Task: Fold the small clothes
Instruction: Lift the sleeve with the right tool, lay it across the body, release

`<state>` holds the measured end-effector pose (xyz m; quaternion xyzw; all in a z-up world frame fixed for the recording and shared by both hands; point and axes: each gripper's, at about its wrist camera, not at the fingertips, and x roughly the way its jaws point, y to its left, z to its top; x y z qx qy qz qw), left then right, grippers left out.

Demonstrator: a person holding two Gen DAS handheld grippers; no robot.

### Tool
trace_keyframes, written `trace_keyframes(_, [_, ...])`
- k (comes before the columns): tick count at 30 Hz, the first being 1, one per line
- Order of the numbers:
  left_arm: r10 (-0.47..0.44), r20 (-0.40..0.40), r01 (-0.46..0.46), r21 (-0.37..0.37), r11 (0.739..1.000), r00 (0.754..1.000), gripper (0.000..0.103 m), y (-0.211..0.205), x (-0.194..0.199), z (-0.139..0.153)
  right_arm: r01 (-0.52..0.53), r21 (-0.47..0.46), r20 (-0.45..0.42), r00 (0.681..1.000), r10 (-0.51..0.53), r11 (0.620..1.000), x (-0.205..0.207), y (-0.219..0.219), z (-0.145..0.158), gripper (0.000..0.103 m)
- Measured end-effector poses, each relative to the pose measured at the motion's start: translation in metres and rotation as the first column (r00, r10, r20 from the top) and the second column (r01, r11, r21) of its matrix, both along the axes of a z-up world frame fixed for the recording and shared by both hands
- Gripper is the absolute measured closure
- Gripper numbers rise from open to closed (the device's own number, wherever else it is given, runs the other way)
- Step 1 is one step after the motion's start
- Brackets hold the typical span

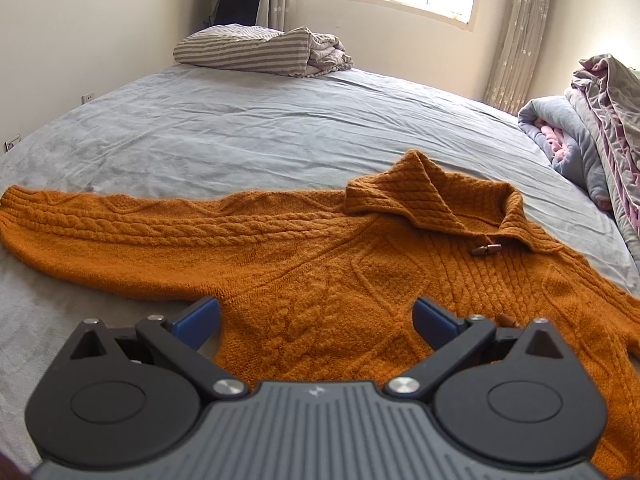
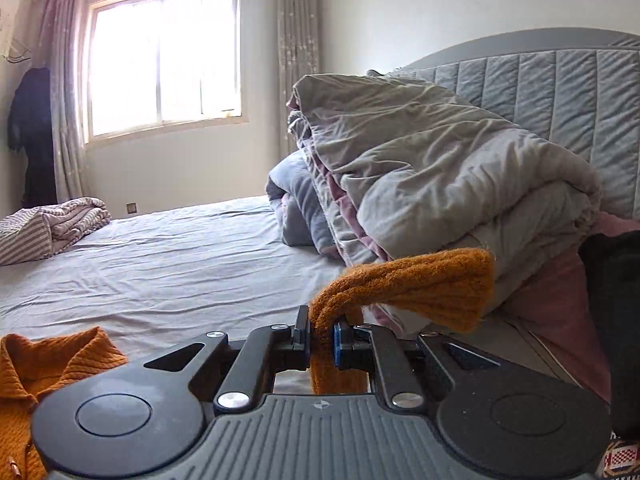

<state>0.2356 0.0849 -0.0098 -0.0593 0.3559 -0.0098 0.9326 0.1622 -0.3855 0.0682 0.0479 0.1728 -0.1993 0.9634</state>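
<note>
Orange cable-knit sweater (image 1: 320, 264) lies front-up on the bed (image 1: 240, 128), spread flat over the grey-blue sheet. One sleeve (image 1: 100, 224) stretched straight out toward the left of the left wrist view. Collar (image 1: 432, 196) folded open, pointing toward the far side of the bed; wooden toggle button (image 1: 486, 249) just below the collar.

Other sleeve's cuff (image 2: 420, 284) raised off the bed, seen in the right wrist view. Right tool (image 2: 320, 344) clamped narrow on that sleeve; knit bunched between the two pads, cuff end flopping over to the right past the fingertips.

Left tool (image 1: 316, 312) spread wide, nothing between its blue pads (image 1: 198, 316). It hovers over the sweater's body, near the underarm of the flat sleeve. Contact with the knit: cannot tell.

Surroundings: folded grey and pink quilt (image 2: 440, 184) stacked against the padded headboard (image 2: 560, 92), right beside the raised cuff. Striped folded blanket (image 1: 260, 52) at the far edge of the bed. Window (image 2: 164, 60) with curtains behind.
</note>
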Motion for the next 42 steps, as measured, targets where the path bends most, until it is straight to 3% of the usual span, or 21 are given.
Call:
trace_keyframes(9, [-0.025,0.012,0.025,-0.057,0.998,1.0,0.001,-0.003,0.001,-0.01,-0.274,0.013,0.01,0.962,0.273,0.962,0.042,0.108,0.005,0.092])
trace_keyframes(13, [-0.045,0.089,0.055,-0.12,0.991,0.995,0.005,0.0,-0.001,-0.014,-0.373,0.043,-0.015,0.927,0.374,0.927,0.06,0.155,-0.011,0.092])
trace_keyframes(20, [-0.065,0.093,0.081,-0.18,0.98,0.994,0.021,0.005,0.006,-0.026,-0.527,0.077,-0.143,0.835,0.532,0.847,0.078,0.234,-0.062,0.092])
trace_keyframes(25, [-0.078,0.108,0.102,-0.239,0.966,0.991,0.037,0.009,0.007,-0.033,-0.633,0.104,-0.266,0.726,0.635,0.767,0.073,0.273,-0.102,0.089])
trace_keyframes(28, [-0.103,0.099,0.126,-0.272,0.954,0.99,0.04,0.008,0.01,-0.037,-0.702,0.066,-0.322,0.658,0.681,0.709,0.056,0.291,-0.116,0.077])
trace_keyframes(29, [-0.113,0.095,0.135,-0.286,0.949,0.989,0.04,0.008,0.01,-0.038,-0.718,0.056,-0.319,0.646,0.694,0.694,0.049,0.292,-0.114,0.069])
trace_keyframes(31, [-0.13,0.087,0.152,-0.329,0.932,0.988,0.038,0.01,0.012,-0.039,-0.741,0.068,-0.296,0.625,0.722,0.668,0.037,0.287,-0.108,0.063])
trace_keyframes(32, [-0.141,0.076,0.16,-0.384,0.91,0.987,0.035,0.015,0.015,-0.042,-0.749,0.084,-0.278,0.615,0.738,0.657,0.03,0.281,-0.104,0.056])
trace_keyframes(35, [-0.124,-0.003,0.105,-0.511,0.853,0.992,0.034,0.026,0.025,-0.055,-0.747,0.068,-0.248,0.629,0.737,0.661,0.01,0.266,-0.093,0.037])
trace_keyframes(38, [-0.115,-0.077,0.046,-0.597,0.801,0.99,0.035,0.033,0.036,-0.069,-0.724,0.02,-0.232,0.668,0.707,0.69,-0.011,0.245,-0.087,0.031])
trace_keyframes(40, [-0.111,-0.111,0.019,-0.616,0.788,0.988,0.038,0.031,0.044,-0.075,-0.695,0.0,-0.224,0.701,0.677,0.719,-0.02,0.232,-0.087,0.028])
trace_keyframes(42, [-0.11,-0.127,0.012,-0.602,0.799,0.986,0.049,0.023,0.052,-0.077,-0.656,-0.024,-0.214,0.74,0.638,0.754,-0.029,0.22,-0.091,0.024])
